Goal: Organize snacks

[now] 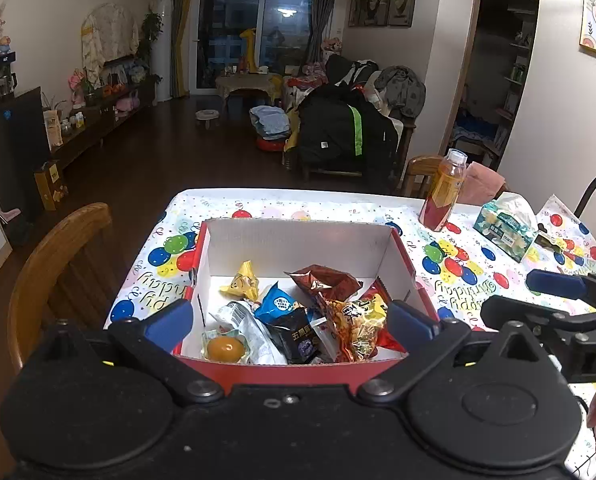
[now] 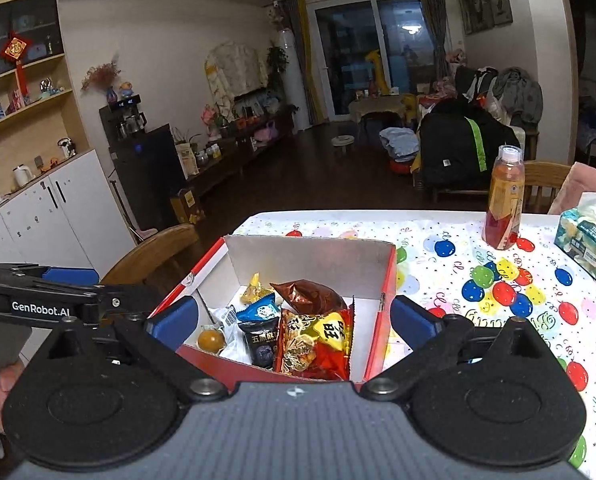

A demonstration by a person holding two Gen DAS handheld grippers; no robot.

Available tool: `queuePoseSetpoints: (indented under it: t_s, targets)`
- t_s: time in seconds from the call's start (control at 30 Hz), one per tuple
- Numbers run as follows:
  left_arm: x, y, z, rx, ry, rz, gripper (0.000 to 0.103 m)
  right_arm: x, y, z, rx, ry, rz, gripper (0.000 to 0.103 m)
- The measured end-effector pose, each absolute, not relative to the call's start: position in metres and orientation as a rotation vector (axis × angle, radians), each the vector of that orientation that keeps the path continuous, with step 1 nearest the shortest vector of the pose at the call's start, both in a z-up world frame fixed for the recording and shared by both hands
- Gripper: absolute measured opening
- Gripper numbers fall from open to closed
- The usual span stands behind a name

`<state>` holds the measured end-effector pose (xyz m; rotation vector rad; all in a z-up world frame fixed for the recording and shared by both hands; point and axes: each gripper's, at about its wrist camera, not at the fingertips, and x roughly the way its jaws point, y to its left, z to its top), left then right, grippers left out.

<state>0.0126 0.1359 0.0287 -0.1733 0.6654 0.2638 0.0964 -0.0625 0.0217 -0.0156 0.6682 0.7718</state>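
Both grippers hang spread wide and empty above the near edge of the snack box. From its own camera the left gripper point(image 1: 290, 320) straddles the box point(image 1: 298, 240), one blue finger pad point(image 1: 170, 318) outside the left wall at 9 o'clock, the other inside the right wall at 3 o'clock. Seen from its own wrist, the right gripper point(image 2: 294, 320) spans the same box point(image 2: 309, 252), its right pad just outside the red right wall.

Snacks fill the near half of the box floor: a yellow packet point(image 1: 244, 280), a blue packet point(image 1: 278, 304), a brown foil bag point(image 1: 325, 282), a red and yellow bag point(image 1: 361, 326), a black packet point(image 1: 294, 336), and an orange round sweet in clear wrap point(image 1: 224, 348) at the near left corner. Toward 12 o'clock the white box floor lies bare up to the far wall.

Under the box the surface point(image 1: 457, 280) wears a balloon-print cloth, open to the right. At 2 o'clock stand a drink bottle point(image 1: 443, 192) and a tissue pack point(image 1: 505, 226), well apart from the box. A wooden chair point(image 1: 58, 260) sits against the left edge at 9 o'clock. Beyond lie dark floor, a low cabinet along the left wall, a glass door and a sofa piled with clothes.
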Motion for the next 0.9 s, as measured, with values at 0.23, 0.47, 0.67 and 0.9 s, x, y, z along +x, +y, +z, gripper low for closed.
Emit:
queuePoseSetpoints:
  t_s: [0.23, 0.47, 0.67, 0.9]
  targets:
    - [0.009, 0.127, 0.034, -0.166, 0.648, 0.262, 0.103, 0.096, -0.066, 0.023, -0.015, 0.675, 0.771, 0.103]
    - [0.009, 0.124, 0.039, -0.164, 0.640, 0.269, 0.103, 0.096, -0.066, 0.027, -0.012, 0.670, 0.776, 0.103]
    - [0.009, 0.123, 0.042, -0.166, 0.634, 0.266, 0.103, 0.096, -0.065, 0.033, -0.009, 0.662, 0.770, 0.103]
    - [0.004, 0.120, 0.046, -0.158, 0.617, 0.260, 0.103, 0.099, -0.062, 0.036, -0.004, 0.667, 0.766, 0.103]
